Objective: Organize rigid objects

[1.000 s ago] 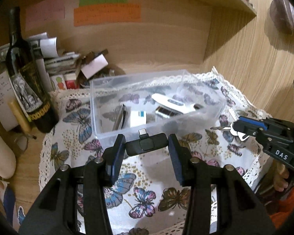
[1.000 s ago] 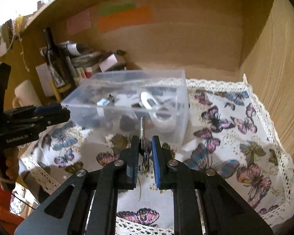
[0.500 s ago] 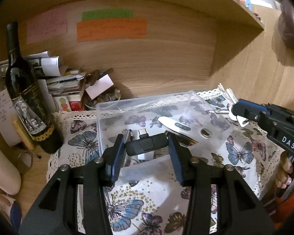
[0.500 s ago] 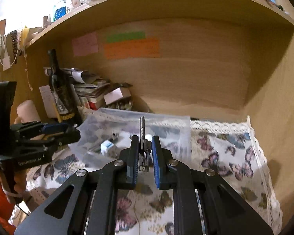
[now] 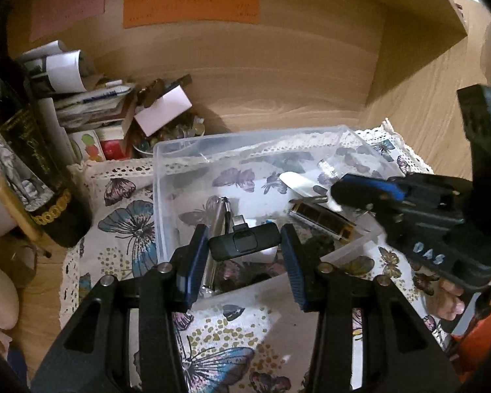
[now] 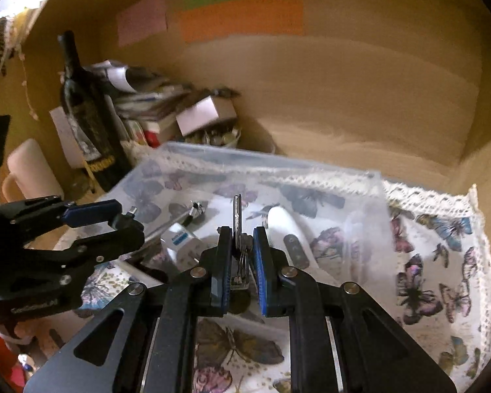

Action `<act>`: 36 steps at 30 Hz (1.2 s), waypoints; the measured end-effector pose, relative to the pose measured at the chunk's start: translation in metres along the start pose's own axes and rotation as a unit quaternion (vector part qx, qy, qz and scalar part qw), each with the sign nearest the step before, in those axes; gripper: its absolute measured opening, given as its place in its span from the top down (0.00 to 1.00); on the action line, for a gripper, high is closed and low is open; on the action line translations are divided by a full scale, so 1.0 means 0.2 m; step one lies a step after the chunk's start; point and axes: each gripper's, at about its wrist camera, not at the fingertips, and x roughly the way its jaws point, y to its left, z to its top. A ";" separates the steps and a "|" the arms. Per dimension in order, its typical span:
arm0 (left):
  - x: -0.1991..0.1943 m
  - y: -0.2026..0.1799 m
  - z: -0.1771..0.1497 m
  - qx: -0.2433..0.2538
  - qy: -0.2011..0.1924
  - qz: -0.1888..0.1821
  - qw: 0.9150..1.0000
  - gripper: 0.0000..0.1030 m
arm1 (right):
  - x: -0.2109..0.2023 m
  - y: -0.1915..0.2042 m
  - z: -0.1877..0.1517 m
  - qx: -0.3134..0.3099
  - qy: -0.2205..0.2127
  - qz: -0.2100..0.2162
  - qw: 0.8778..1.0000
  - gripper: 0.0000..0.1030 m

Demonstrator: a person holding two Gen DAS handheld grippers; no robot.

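A clear plastic box [image 5: 167,150] [image 6: 370,183] stands on a butterfly-print cloth. It holds a silver pen [image 5: 217,226], a white thermometer [image 6: 286,229], a white charger plug [image 6: 183,240] and a dark rectangular item [image 5: 322,221]. My left gripper [image 5: 245,245] is shut on a black USB-C adapter [image 5: 245,244], held above the box's near-left part. My right gripper [image 6: 241,245] is shut on a bunch of keys [image 6: 237,219], key blade up, over the box's near edge. Each gripper shows in the other's view, left [image 6: 91,213] and right [image 5: 366,193].
A dark wine bottle [image 5: 19,150] [image 6: 81,104] stands left of the box. Papers, small cartons and a cup of small items [image 5: 167,131] pile behind it. Wooden walls close the back and right; coloured notes [image 5: 190,6] hang on the back wall.
Both grippers have moved forward and down over the box, with adapter and keys still held. The box now fills more of both views.
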 end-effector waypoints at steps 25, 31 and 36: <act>-0.17 -0.04 0.03 0.003 -0.038 -0.002 0.999 0.48 | -0.23 0.03 0.02 -0.016 -0.048 -0.020 0.999 0.46; -0.37 -0.11 0.03 0.018 -0.098 0.012 0.995 0.21 | -0.47 0.02 0.02 -0.010 -0.103 -0.028 0.994 0.20; -0.52 -0.15 0.02 0.021 -0.133 0.013 0.991 0.08 | -0.63 0.03 0.00 -0.010 -0.140 -0.039 0.989 0.13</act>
